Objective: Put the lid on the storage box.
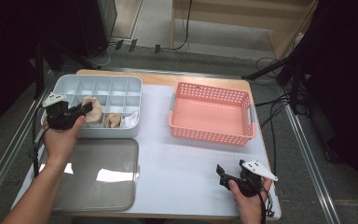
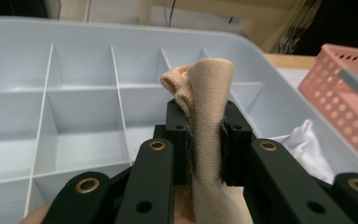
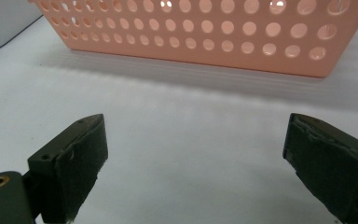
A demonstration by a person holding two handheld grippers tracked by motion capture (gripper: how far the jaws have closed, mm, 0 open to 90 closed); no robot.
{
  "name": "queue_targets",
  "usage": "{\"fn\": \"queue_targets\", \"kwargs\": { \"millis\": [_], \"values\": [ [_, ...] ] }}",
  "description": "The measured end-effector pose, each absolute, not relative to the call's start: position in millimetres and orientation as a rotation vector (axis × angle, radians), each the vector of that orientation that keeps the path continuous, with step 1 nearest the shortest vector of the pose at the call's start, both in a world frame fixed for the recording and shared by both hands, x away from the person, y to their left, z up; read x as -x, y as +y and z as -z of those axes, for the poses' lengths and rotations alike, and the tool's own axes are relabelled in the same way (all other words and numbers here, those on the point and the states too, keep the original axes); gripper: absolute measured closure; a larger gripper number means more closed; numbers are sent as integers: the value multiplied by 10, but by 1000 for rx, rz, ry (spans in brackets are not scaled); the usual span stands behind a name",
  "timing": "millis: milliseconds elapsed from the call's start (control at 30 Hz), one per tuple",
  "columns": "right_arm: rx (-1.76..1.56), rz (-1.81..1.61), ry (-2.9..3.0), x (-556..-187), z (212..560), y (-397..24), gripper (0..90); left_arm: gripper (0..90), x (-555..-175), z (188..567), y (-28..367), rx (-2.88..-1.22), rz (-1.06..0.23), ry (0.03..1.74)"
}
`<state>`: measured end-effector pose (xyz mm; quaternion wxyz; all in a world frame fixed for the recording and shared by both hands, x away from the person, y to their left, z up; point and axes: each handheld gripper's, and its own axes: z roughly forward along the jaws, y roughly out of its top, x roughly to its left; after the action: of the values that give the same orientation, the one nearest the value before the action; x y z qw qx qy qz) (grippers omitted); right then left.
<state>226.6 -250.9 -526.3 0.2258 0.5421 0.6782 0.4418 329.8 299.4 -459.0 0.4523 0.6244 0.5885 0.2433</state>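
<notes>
While our left gripper (image 2: 204, 140) is clamping a beige rolled sock (image 2: 208, 116) between its two black jaws, we are holding it over the front row of the grey divided box (image 1: 65, 84) at the table's far left. We are seeing the sock standing up between the pads, its folded top bulging above them and its lower end hanging down toward our hand. We are hovering above the compartments here, and whether the sock is touching the box floor we cannot tell. Just beside it in the same front row, another beige sock (image 1: 113, 120) is lying in its own compartment, and a white cloth (image 1: 130, 120) is sitting in the next one toward the basket.

Our right gripper (image 1: 222, 174) is resting low near the table's front right corner, its jaws standing wide apart with nothing between them. We are pointing it at the pink perforated basket (image 1: 242, 100), which is sitting on the white table (image 1: 177, 158), well apart from it. Nearer us on the left, a clear lid (image 1: 102, 196) is lying flat just in front of the divided box.
</notes>
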Motion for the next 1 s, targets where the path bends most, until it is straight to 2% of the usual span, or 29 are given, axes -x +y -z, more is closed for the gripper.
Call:
{"fn": "queue_targets", "kwargs": {
  "millis": [267, 333, 400, 467, 500, 533, 600, 633, 733, 867, 933, 1000],
  "values": [
    [-1499, -1219, 1870, -2265, 5263, -2509, 69, 751, -3334, 4755, 2957, -1657, -584, 1501],
    [-1496, -1220, 1871, -2267, 5264, -2509, 69, 663, -3327, 4731, 2961, -1665, -579, 1512],
    [-1499, -1220, 1870, -2266, 5264, -2509, 69, 519, -3337, 4702, 2978, -1643, -588, 1535],
    [-1496, -1218, 1871, -2267, 5265, -2509, 69, 468, -3347, 4675, 2998, -1617, -601, 1551],
    [-1494, -1216, 1871, -2267, 5265, -2508, 69, 469, -3354, 4665, 3003, -1603, -608, 1554],
    [-1493, -1216, 1871, -2266, 5264, -2508, 69, 527, -3355, 4657, 2998, -1598, -616, 1551],
    [-1493, -1217, 1870, -2266, 5264, -2508, 69, 725, -3364, 4663, 2976, -1630, -606, 1530],
    [-1494, -1217, 1868, -2265, 5264, -2509, 69, 775, -3381, 4673, 2964, -1677, -583, 1531],
    [-1500, -1220, 1868, -2265, 5264, -2509, 69, 801, -3419, 4699, 2952, -1744, -537, 1572],
    [-1499, -1220, 1870, -2268, 5266, -2510, 70, 800, -3517, 4696, 2986, -1842, -399, 1625],
    [-1493, -1218, 1874, -2272, 5268, -2511, 71, 787, -3565, 4686, 2962, -1912, -352, 1630],
    [-1493, -1214, 1874, -2273, 5267, -2510, 71, 725, -3568, 4667, 2963, -1910, -345, 1612]
  ]
}}
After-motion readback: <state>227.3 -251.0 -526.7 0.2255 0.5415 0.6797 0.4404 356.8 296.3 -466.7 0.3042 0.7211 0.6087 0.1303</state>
